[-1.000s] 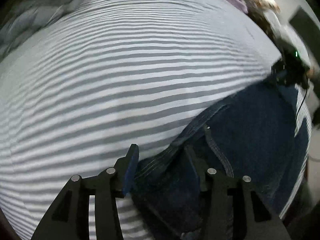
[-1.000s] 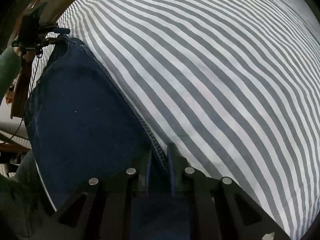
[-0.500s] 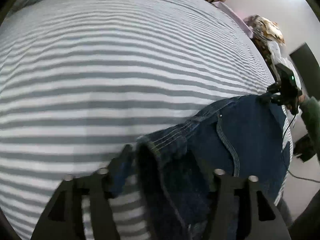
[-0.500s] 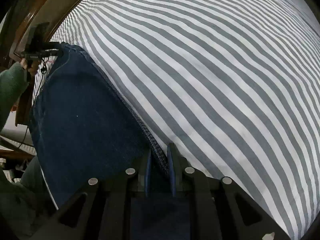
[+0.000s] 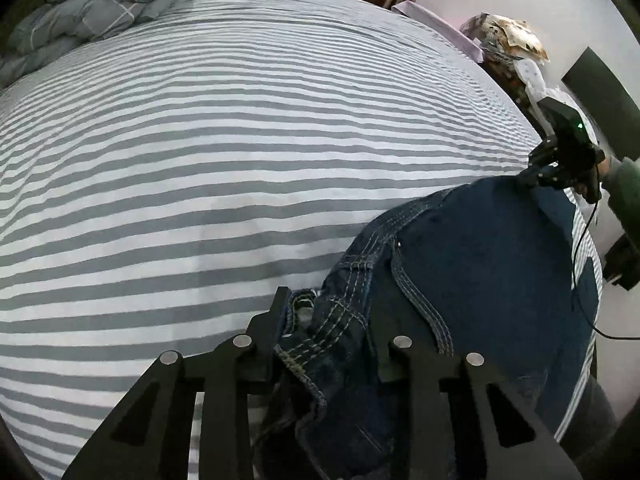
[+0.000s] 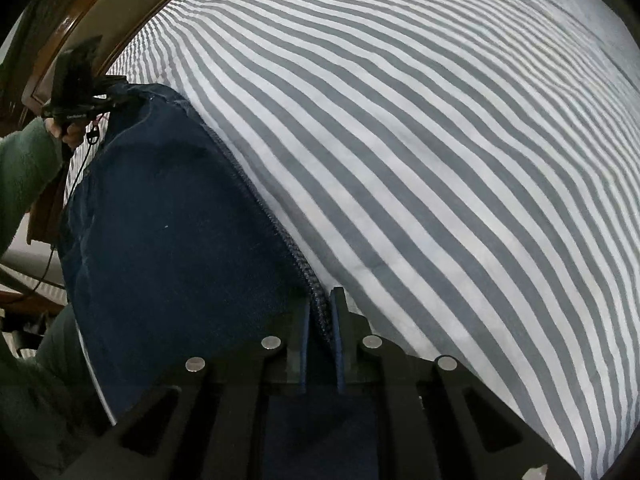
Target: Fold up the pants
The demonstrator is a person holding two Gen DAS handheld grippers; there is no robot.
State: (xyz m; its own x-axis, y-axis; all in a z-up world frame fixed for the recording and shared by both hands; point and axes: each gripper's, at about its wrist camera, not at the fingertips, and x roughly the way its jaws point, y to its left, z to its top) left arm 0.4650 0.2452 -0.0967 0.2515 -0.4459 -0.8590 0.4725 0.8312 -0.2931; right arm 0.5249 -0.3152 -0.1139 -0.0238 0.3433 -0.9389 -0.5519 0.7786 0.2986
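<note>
We are partway through a fold of the dark blue denim pants [image 5: 480, 280], which lie at the near edge of the grey-and-white striped bed sheet [image 5: 240, 160]. Both ends are gripped: the left gripper [image 5: 332, 328] has its jaws fairly wide yet bunched around the stitched waistband, and the right gripper [image 6: 320, 320] has its jaws nearly together, clamped on the hemmed edge of the denim. The cloth hangs taut between them, its far side resting on the bed.

We judge the step in hand to be carrying the gripped edge across to lay one half over the other. The next move calls for both grippers to travel together at matched height, keeping tension so the fold line stays straight, then lower before releasing.

Against a second ago, the left view has risen and tilted back: the rumpled grey-blue quilt [image 5: 80, 12] now shows at the head of the bed, and the waistband has gone from beside the jaws to between them. The right grip looks unchanged.
</note>
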